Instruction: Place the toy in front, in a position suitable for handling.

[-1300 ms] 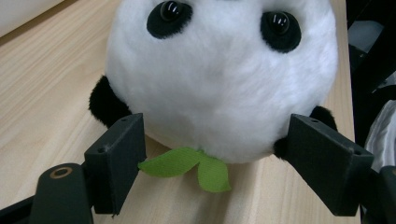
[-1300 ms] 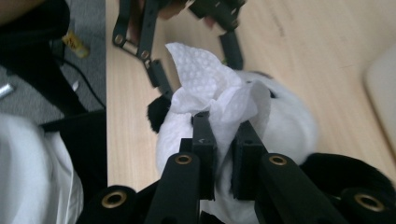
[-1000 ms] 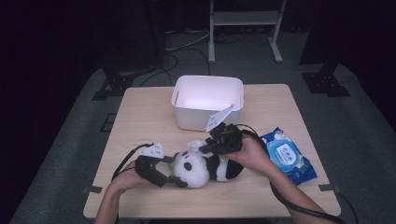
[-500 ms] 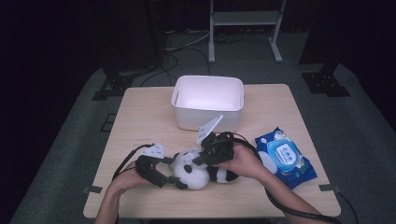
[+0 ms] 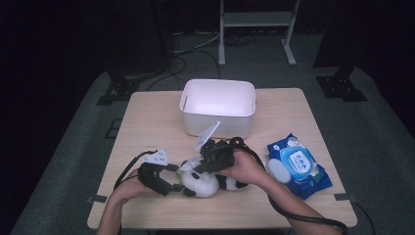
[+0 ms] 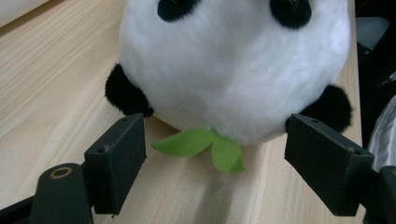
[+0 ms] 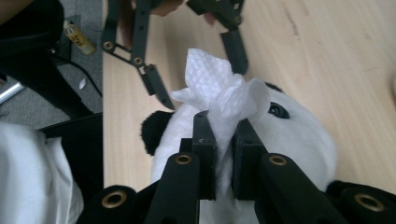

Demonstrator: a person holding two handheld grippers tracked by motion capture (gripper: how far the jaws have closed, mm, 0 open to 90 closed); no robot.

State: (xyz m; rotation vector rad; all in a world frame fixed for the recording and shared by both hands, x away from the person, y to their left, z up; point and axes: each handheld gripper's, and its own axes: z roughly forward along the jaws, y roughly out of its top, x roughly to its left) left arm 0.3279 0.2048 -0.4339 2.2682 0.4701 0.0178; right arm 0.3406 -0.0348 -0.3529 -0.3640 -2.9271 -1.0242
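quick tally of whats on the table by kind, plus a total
plush panda: 1
white bin: 1
blue wipes pack: 1
white wipe, pinched in the right gripper: 1
total: 4

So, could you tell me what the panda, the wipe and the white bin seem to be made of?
The panda looks like soft plush: fuzzy pile, with a felt-like green leaf. The wipe appears to be thin nonwoven tissue, embossed with a dimpled pattern. The white bin is probably plastic, smooth and matte.
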